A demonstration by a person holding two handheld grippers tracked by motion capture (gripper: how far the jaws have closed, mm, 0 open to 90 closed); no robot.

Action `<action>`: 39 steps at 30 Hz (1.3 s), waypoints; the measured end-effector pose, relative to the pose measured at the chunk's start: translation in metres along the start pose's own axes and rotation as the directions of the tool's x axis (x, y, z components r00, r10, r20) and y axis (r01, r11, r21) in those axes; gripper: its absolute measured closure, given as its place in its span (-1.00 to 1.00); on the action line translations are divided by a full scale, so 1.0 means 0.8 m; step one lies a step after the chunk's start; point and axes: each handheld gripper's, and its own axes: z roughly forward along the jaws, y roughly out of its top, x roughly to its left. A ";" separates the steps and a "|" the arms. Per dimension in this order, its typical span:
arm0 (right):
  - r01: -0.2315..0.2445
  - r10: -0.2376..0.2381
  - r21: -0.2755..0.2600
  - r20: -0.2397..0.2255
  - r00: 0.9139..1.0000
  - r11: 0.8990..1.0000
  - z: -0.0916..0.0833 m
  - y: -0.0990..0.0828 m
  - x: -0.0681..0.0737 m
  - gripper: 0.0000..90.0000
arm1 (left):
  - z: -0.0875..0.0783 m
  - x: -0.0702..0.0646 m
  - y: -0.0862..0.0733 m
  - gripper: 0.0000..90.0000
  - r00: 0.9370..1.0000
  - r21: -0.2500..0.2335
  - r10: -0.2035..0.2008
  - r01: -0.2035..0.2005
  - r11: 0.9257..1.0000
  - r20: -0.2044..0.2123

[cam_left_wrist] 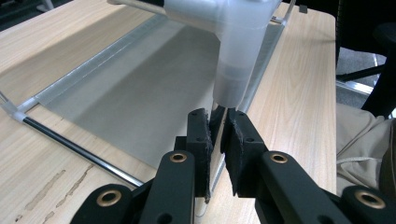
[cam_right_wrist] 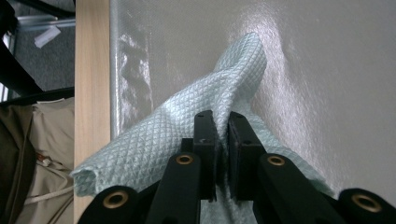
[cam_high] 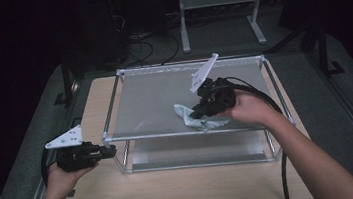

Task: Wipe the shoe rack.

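Wooden table (cam_high: pixel 175 190); grey shelf frame (cam_high: pixel 164 101); dark room.

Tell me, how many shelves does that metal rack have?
2. The top shelf has the cloth on it, and the bottom shelf lies just above the table.

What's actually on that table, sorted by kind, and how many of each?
Handheld grippers: 2, left gripper and right gripper
Cleaning cloth: 1
Metal-framed shelf rack: 1
Total: 4
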 end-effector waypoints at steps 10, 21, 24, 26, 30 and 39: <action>0.020 -0.020 -0.005 -0.002 1.000 1.000 -0.002 -0.003 0.004 0.84 | -0.001 0.001 -0.001 0.79 1.000 0.003 0.003 -0.003 1.000 0.003; -0.010 0.010 -0.034 0.003 1.000 0.999 -0.012 -0.022 0.001 0.84 | -0.002 0.001 0.001 0.79 1.000 0.016 0.012 -0.012 1.000 -0.006; -0.031 0.032 -0.049 0.011 0.999 0.998 -0.020 -0.035 0.000 0.84 | -0.001 0.001 0.001 0.79 1.000 0.008 0.009 -0.009 1.000 -0.003; -0.030 0.031 -0.063 0.016 0.999 0.998 -0.014 -0.030 0.000 0.84 | -0.003 0.002 0.001 0.79 1.000 0.013 0.005 -0.005 1.000 -0.015; -0.018 0.019 -0.055 0.006 1.000 0.998 -0.008 -0.021 0.000 0.84 | -0.007 0.002 0.000 0.79 1.000 0.022 0.005 -0.004 1.000 -0.018; -0.057 0.059 -0.042 0.047 0.997 0.997 -0.040 -0.063 -0.006 0.84 | -0.008 0.001 -0.003 0.79 1.000 0.014 0.000 0.000 1.000 -0.017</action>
